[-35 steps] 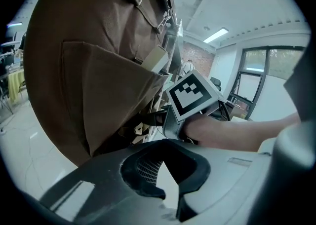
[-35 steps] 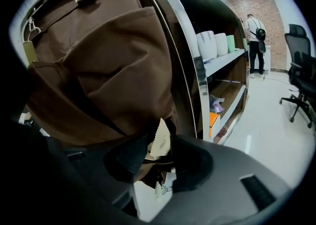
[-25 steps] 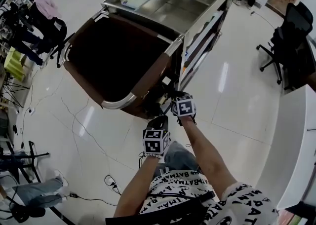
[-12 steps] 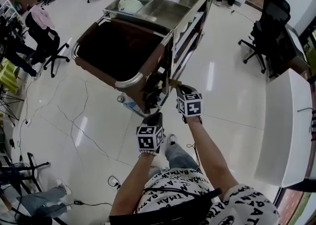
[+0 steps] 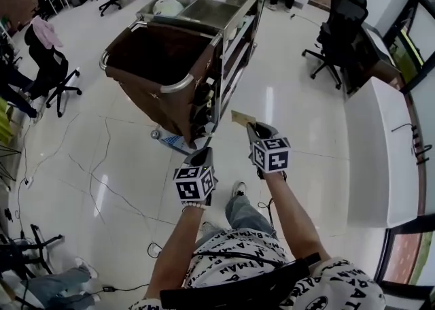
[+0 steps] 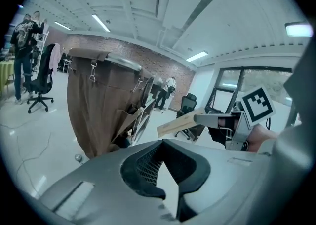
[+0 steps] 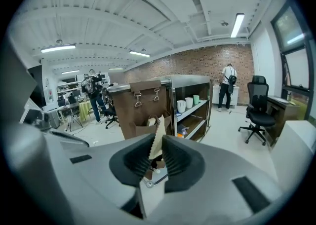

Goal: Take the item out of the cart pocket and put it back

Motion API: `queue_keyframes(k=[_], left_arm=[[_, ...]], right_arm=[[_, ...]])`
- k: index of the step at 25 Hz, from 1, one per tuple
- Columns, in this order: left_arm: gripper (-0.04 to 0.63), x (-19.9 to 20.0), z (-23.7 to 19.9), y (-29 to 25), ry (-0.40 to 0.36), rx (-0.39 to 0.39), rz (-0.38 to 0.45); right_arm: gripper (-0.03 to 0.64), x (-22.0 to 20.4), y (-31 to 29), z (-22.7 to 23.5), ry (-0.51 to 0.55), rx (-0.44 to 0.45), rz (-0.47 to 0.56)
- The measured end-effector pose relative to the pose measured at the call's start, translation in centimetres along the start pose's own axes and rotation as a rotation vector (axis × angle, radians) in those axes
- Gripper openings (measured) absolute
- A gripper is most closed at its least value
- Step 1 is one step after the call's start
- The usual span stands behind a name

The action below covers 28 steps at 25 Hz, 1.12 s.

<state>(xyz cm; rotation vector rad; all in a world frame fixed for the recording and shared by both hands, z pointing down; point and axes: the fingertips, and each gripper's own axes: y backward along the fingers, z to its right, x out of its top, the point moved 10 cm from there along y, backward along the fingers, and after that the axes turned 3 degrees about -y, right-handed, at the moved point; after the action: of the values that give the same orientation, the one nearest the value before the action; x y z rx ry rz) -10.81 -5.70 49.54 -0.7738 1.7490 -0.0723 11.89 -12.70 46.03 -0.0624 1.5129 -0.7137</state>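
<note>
1. Right tool point(image 5: 250, 126) is clamped on a flat tan card point(image 5: 239, 118). In the right gripper view the card point(image 7: 159, 129) stands edge-up between the ribbed pads of the right tool point(image 7: 157, 144).
2. Left tool point(image 5: 204, 154) has its tips together and nothing between them, as the left gripper view shows point(image 6: 163, 142). It is held low and left of the right tool, the two apart.
3. The card is in the air over the floor point(image 5: 306, 132), clear of the cart and just off its near right corner. It also shows in the left gripper view point(image 6: 178, 123), sticking out of the right tool point(image 6: 200, 119).
4. The cart point(image 5: 221, 13) is steel, with a brown bag point(image 5: 160, 64) hung on its near end.
5. The cart pocket point(image 7: 148, 123) sits on the bag's side. Some items are in it, too small to tell what.
6. White cups point(image 7: 185, 103) stand on a cart shelf.
7. A black office chair point(image 5: 336, 40) is right of the cart.
</note>
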Motion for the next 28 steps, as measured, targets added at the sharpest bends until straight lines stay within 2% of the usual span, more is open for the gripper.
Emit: queue_keyframes(k=[7,14,20,28], left_arm=[[0.0,0.0,2.6,4.2,0.041,0.0,0.085],[0.0,-0.3,5.2,5.7,0.066,0.047,0.135],[0.0,-1.3,6.6,7.2,0.058,0.081,0.128],[0.0,-2.1,8.5,6.8,0.007,0.062,0.089]], right_arm=[[0.058,-2.2,6.9,-3.2,0.022,0.069,-0.008],[0.058,-1.8,8.6,-3.2,0.041,0.143,0.021],[0.058,-2.4,9.9,-3.0,0.019,0.186,0.035],[0.058,-2.9,11.5,-2.3,-0.01,0.203,0.056]])
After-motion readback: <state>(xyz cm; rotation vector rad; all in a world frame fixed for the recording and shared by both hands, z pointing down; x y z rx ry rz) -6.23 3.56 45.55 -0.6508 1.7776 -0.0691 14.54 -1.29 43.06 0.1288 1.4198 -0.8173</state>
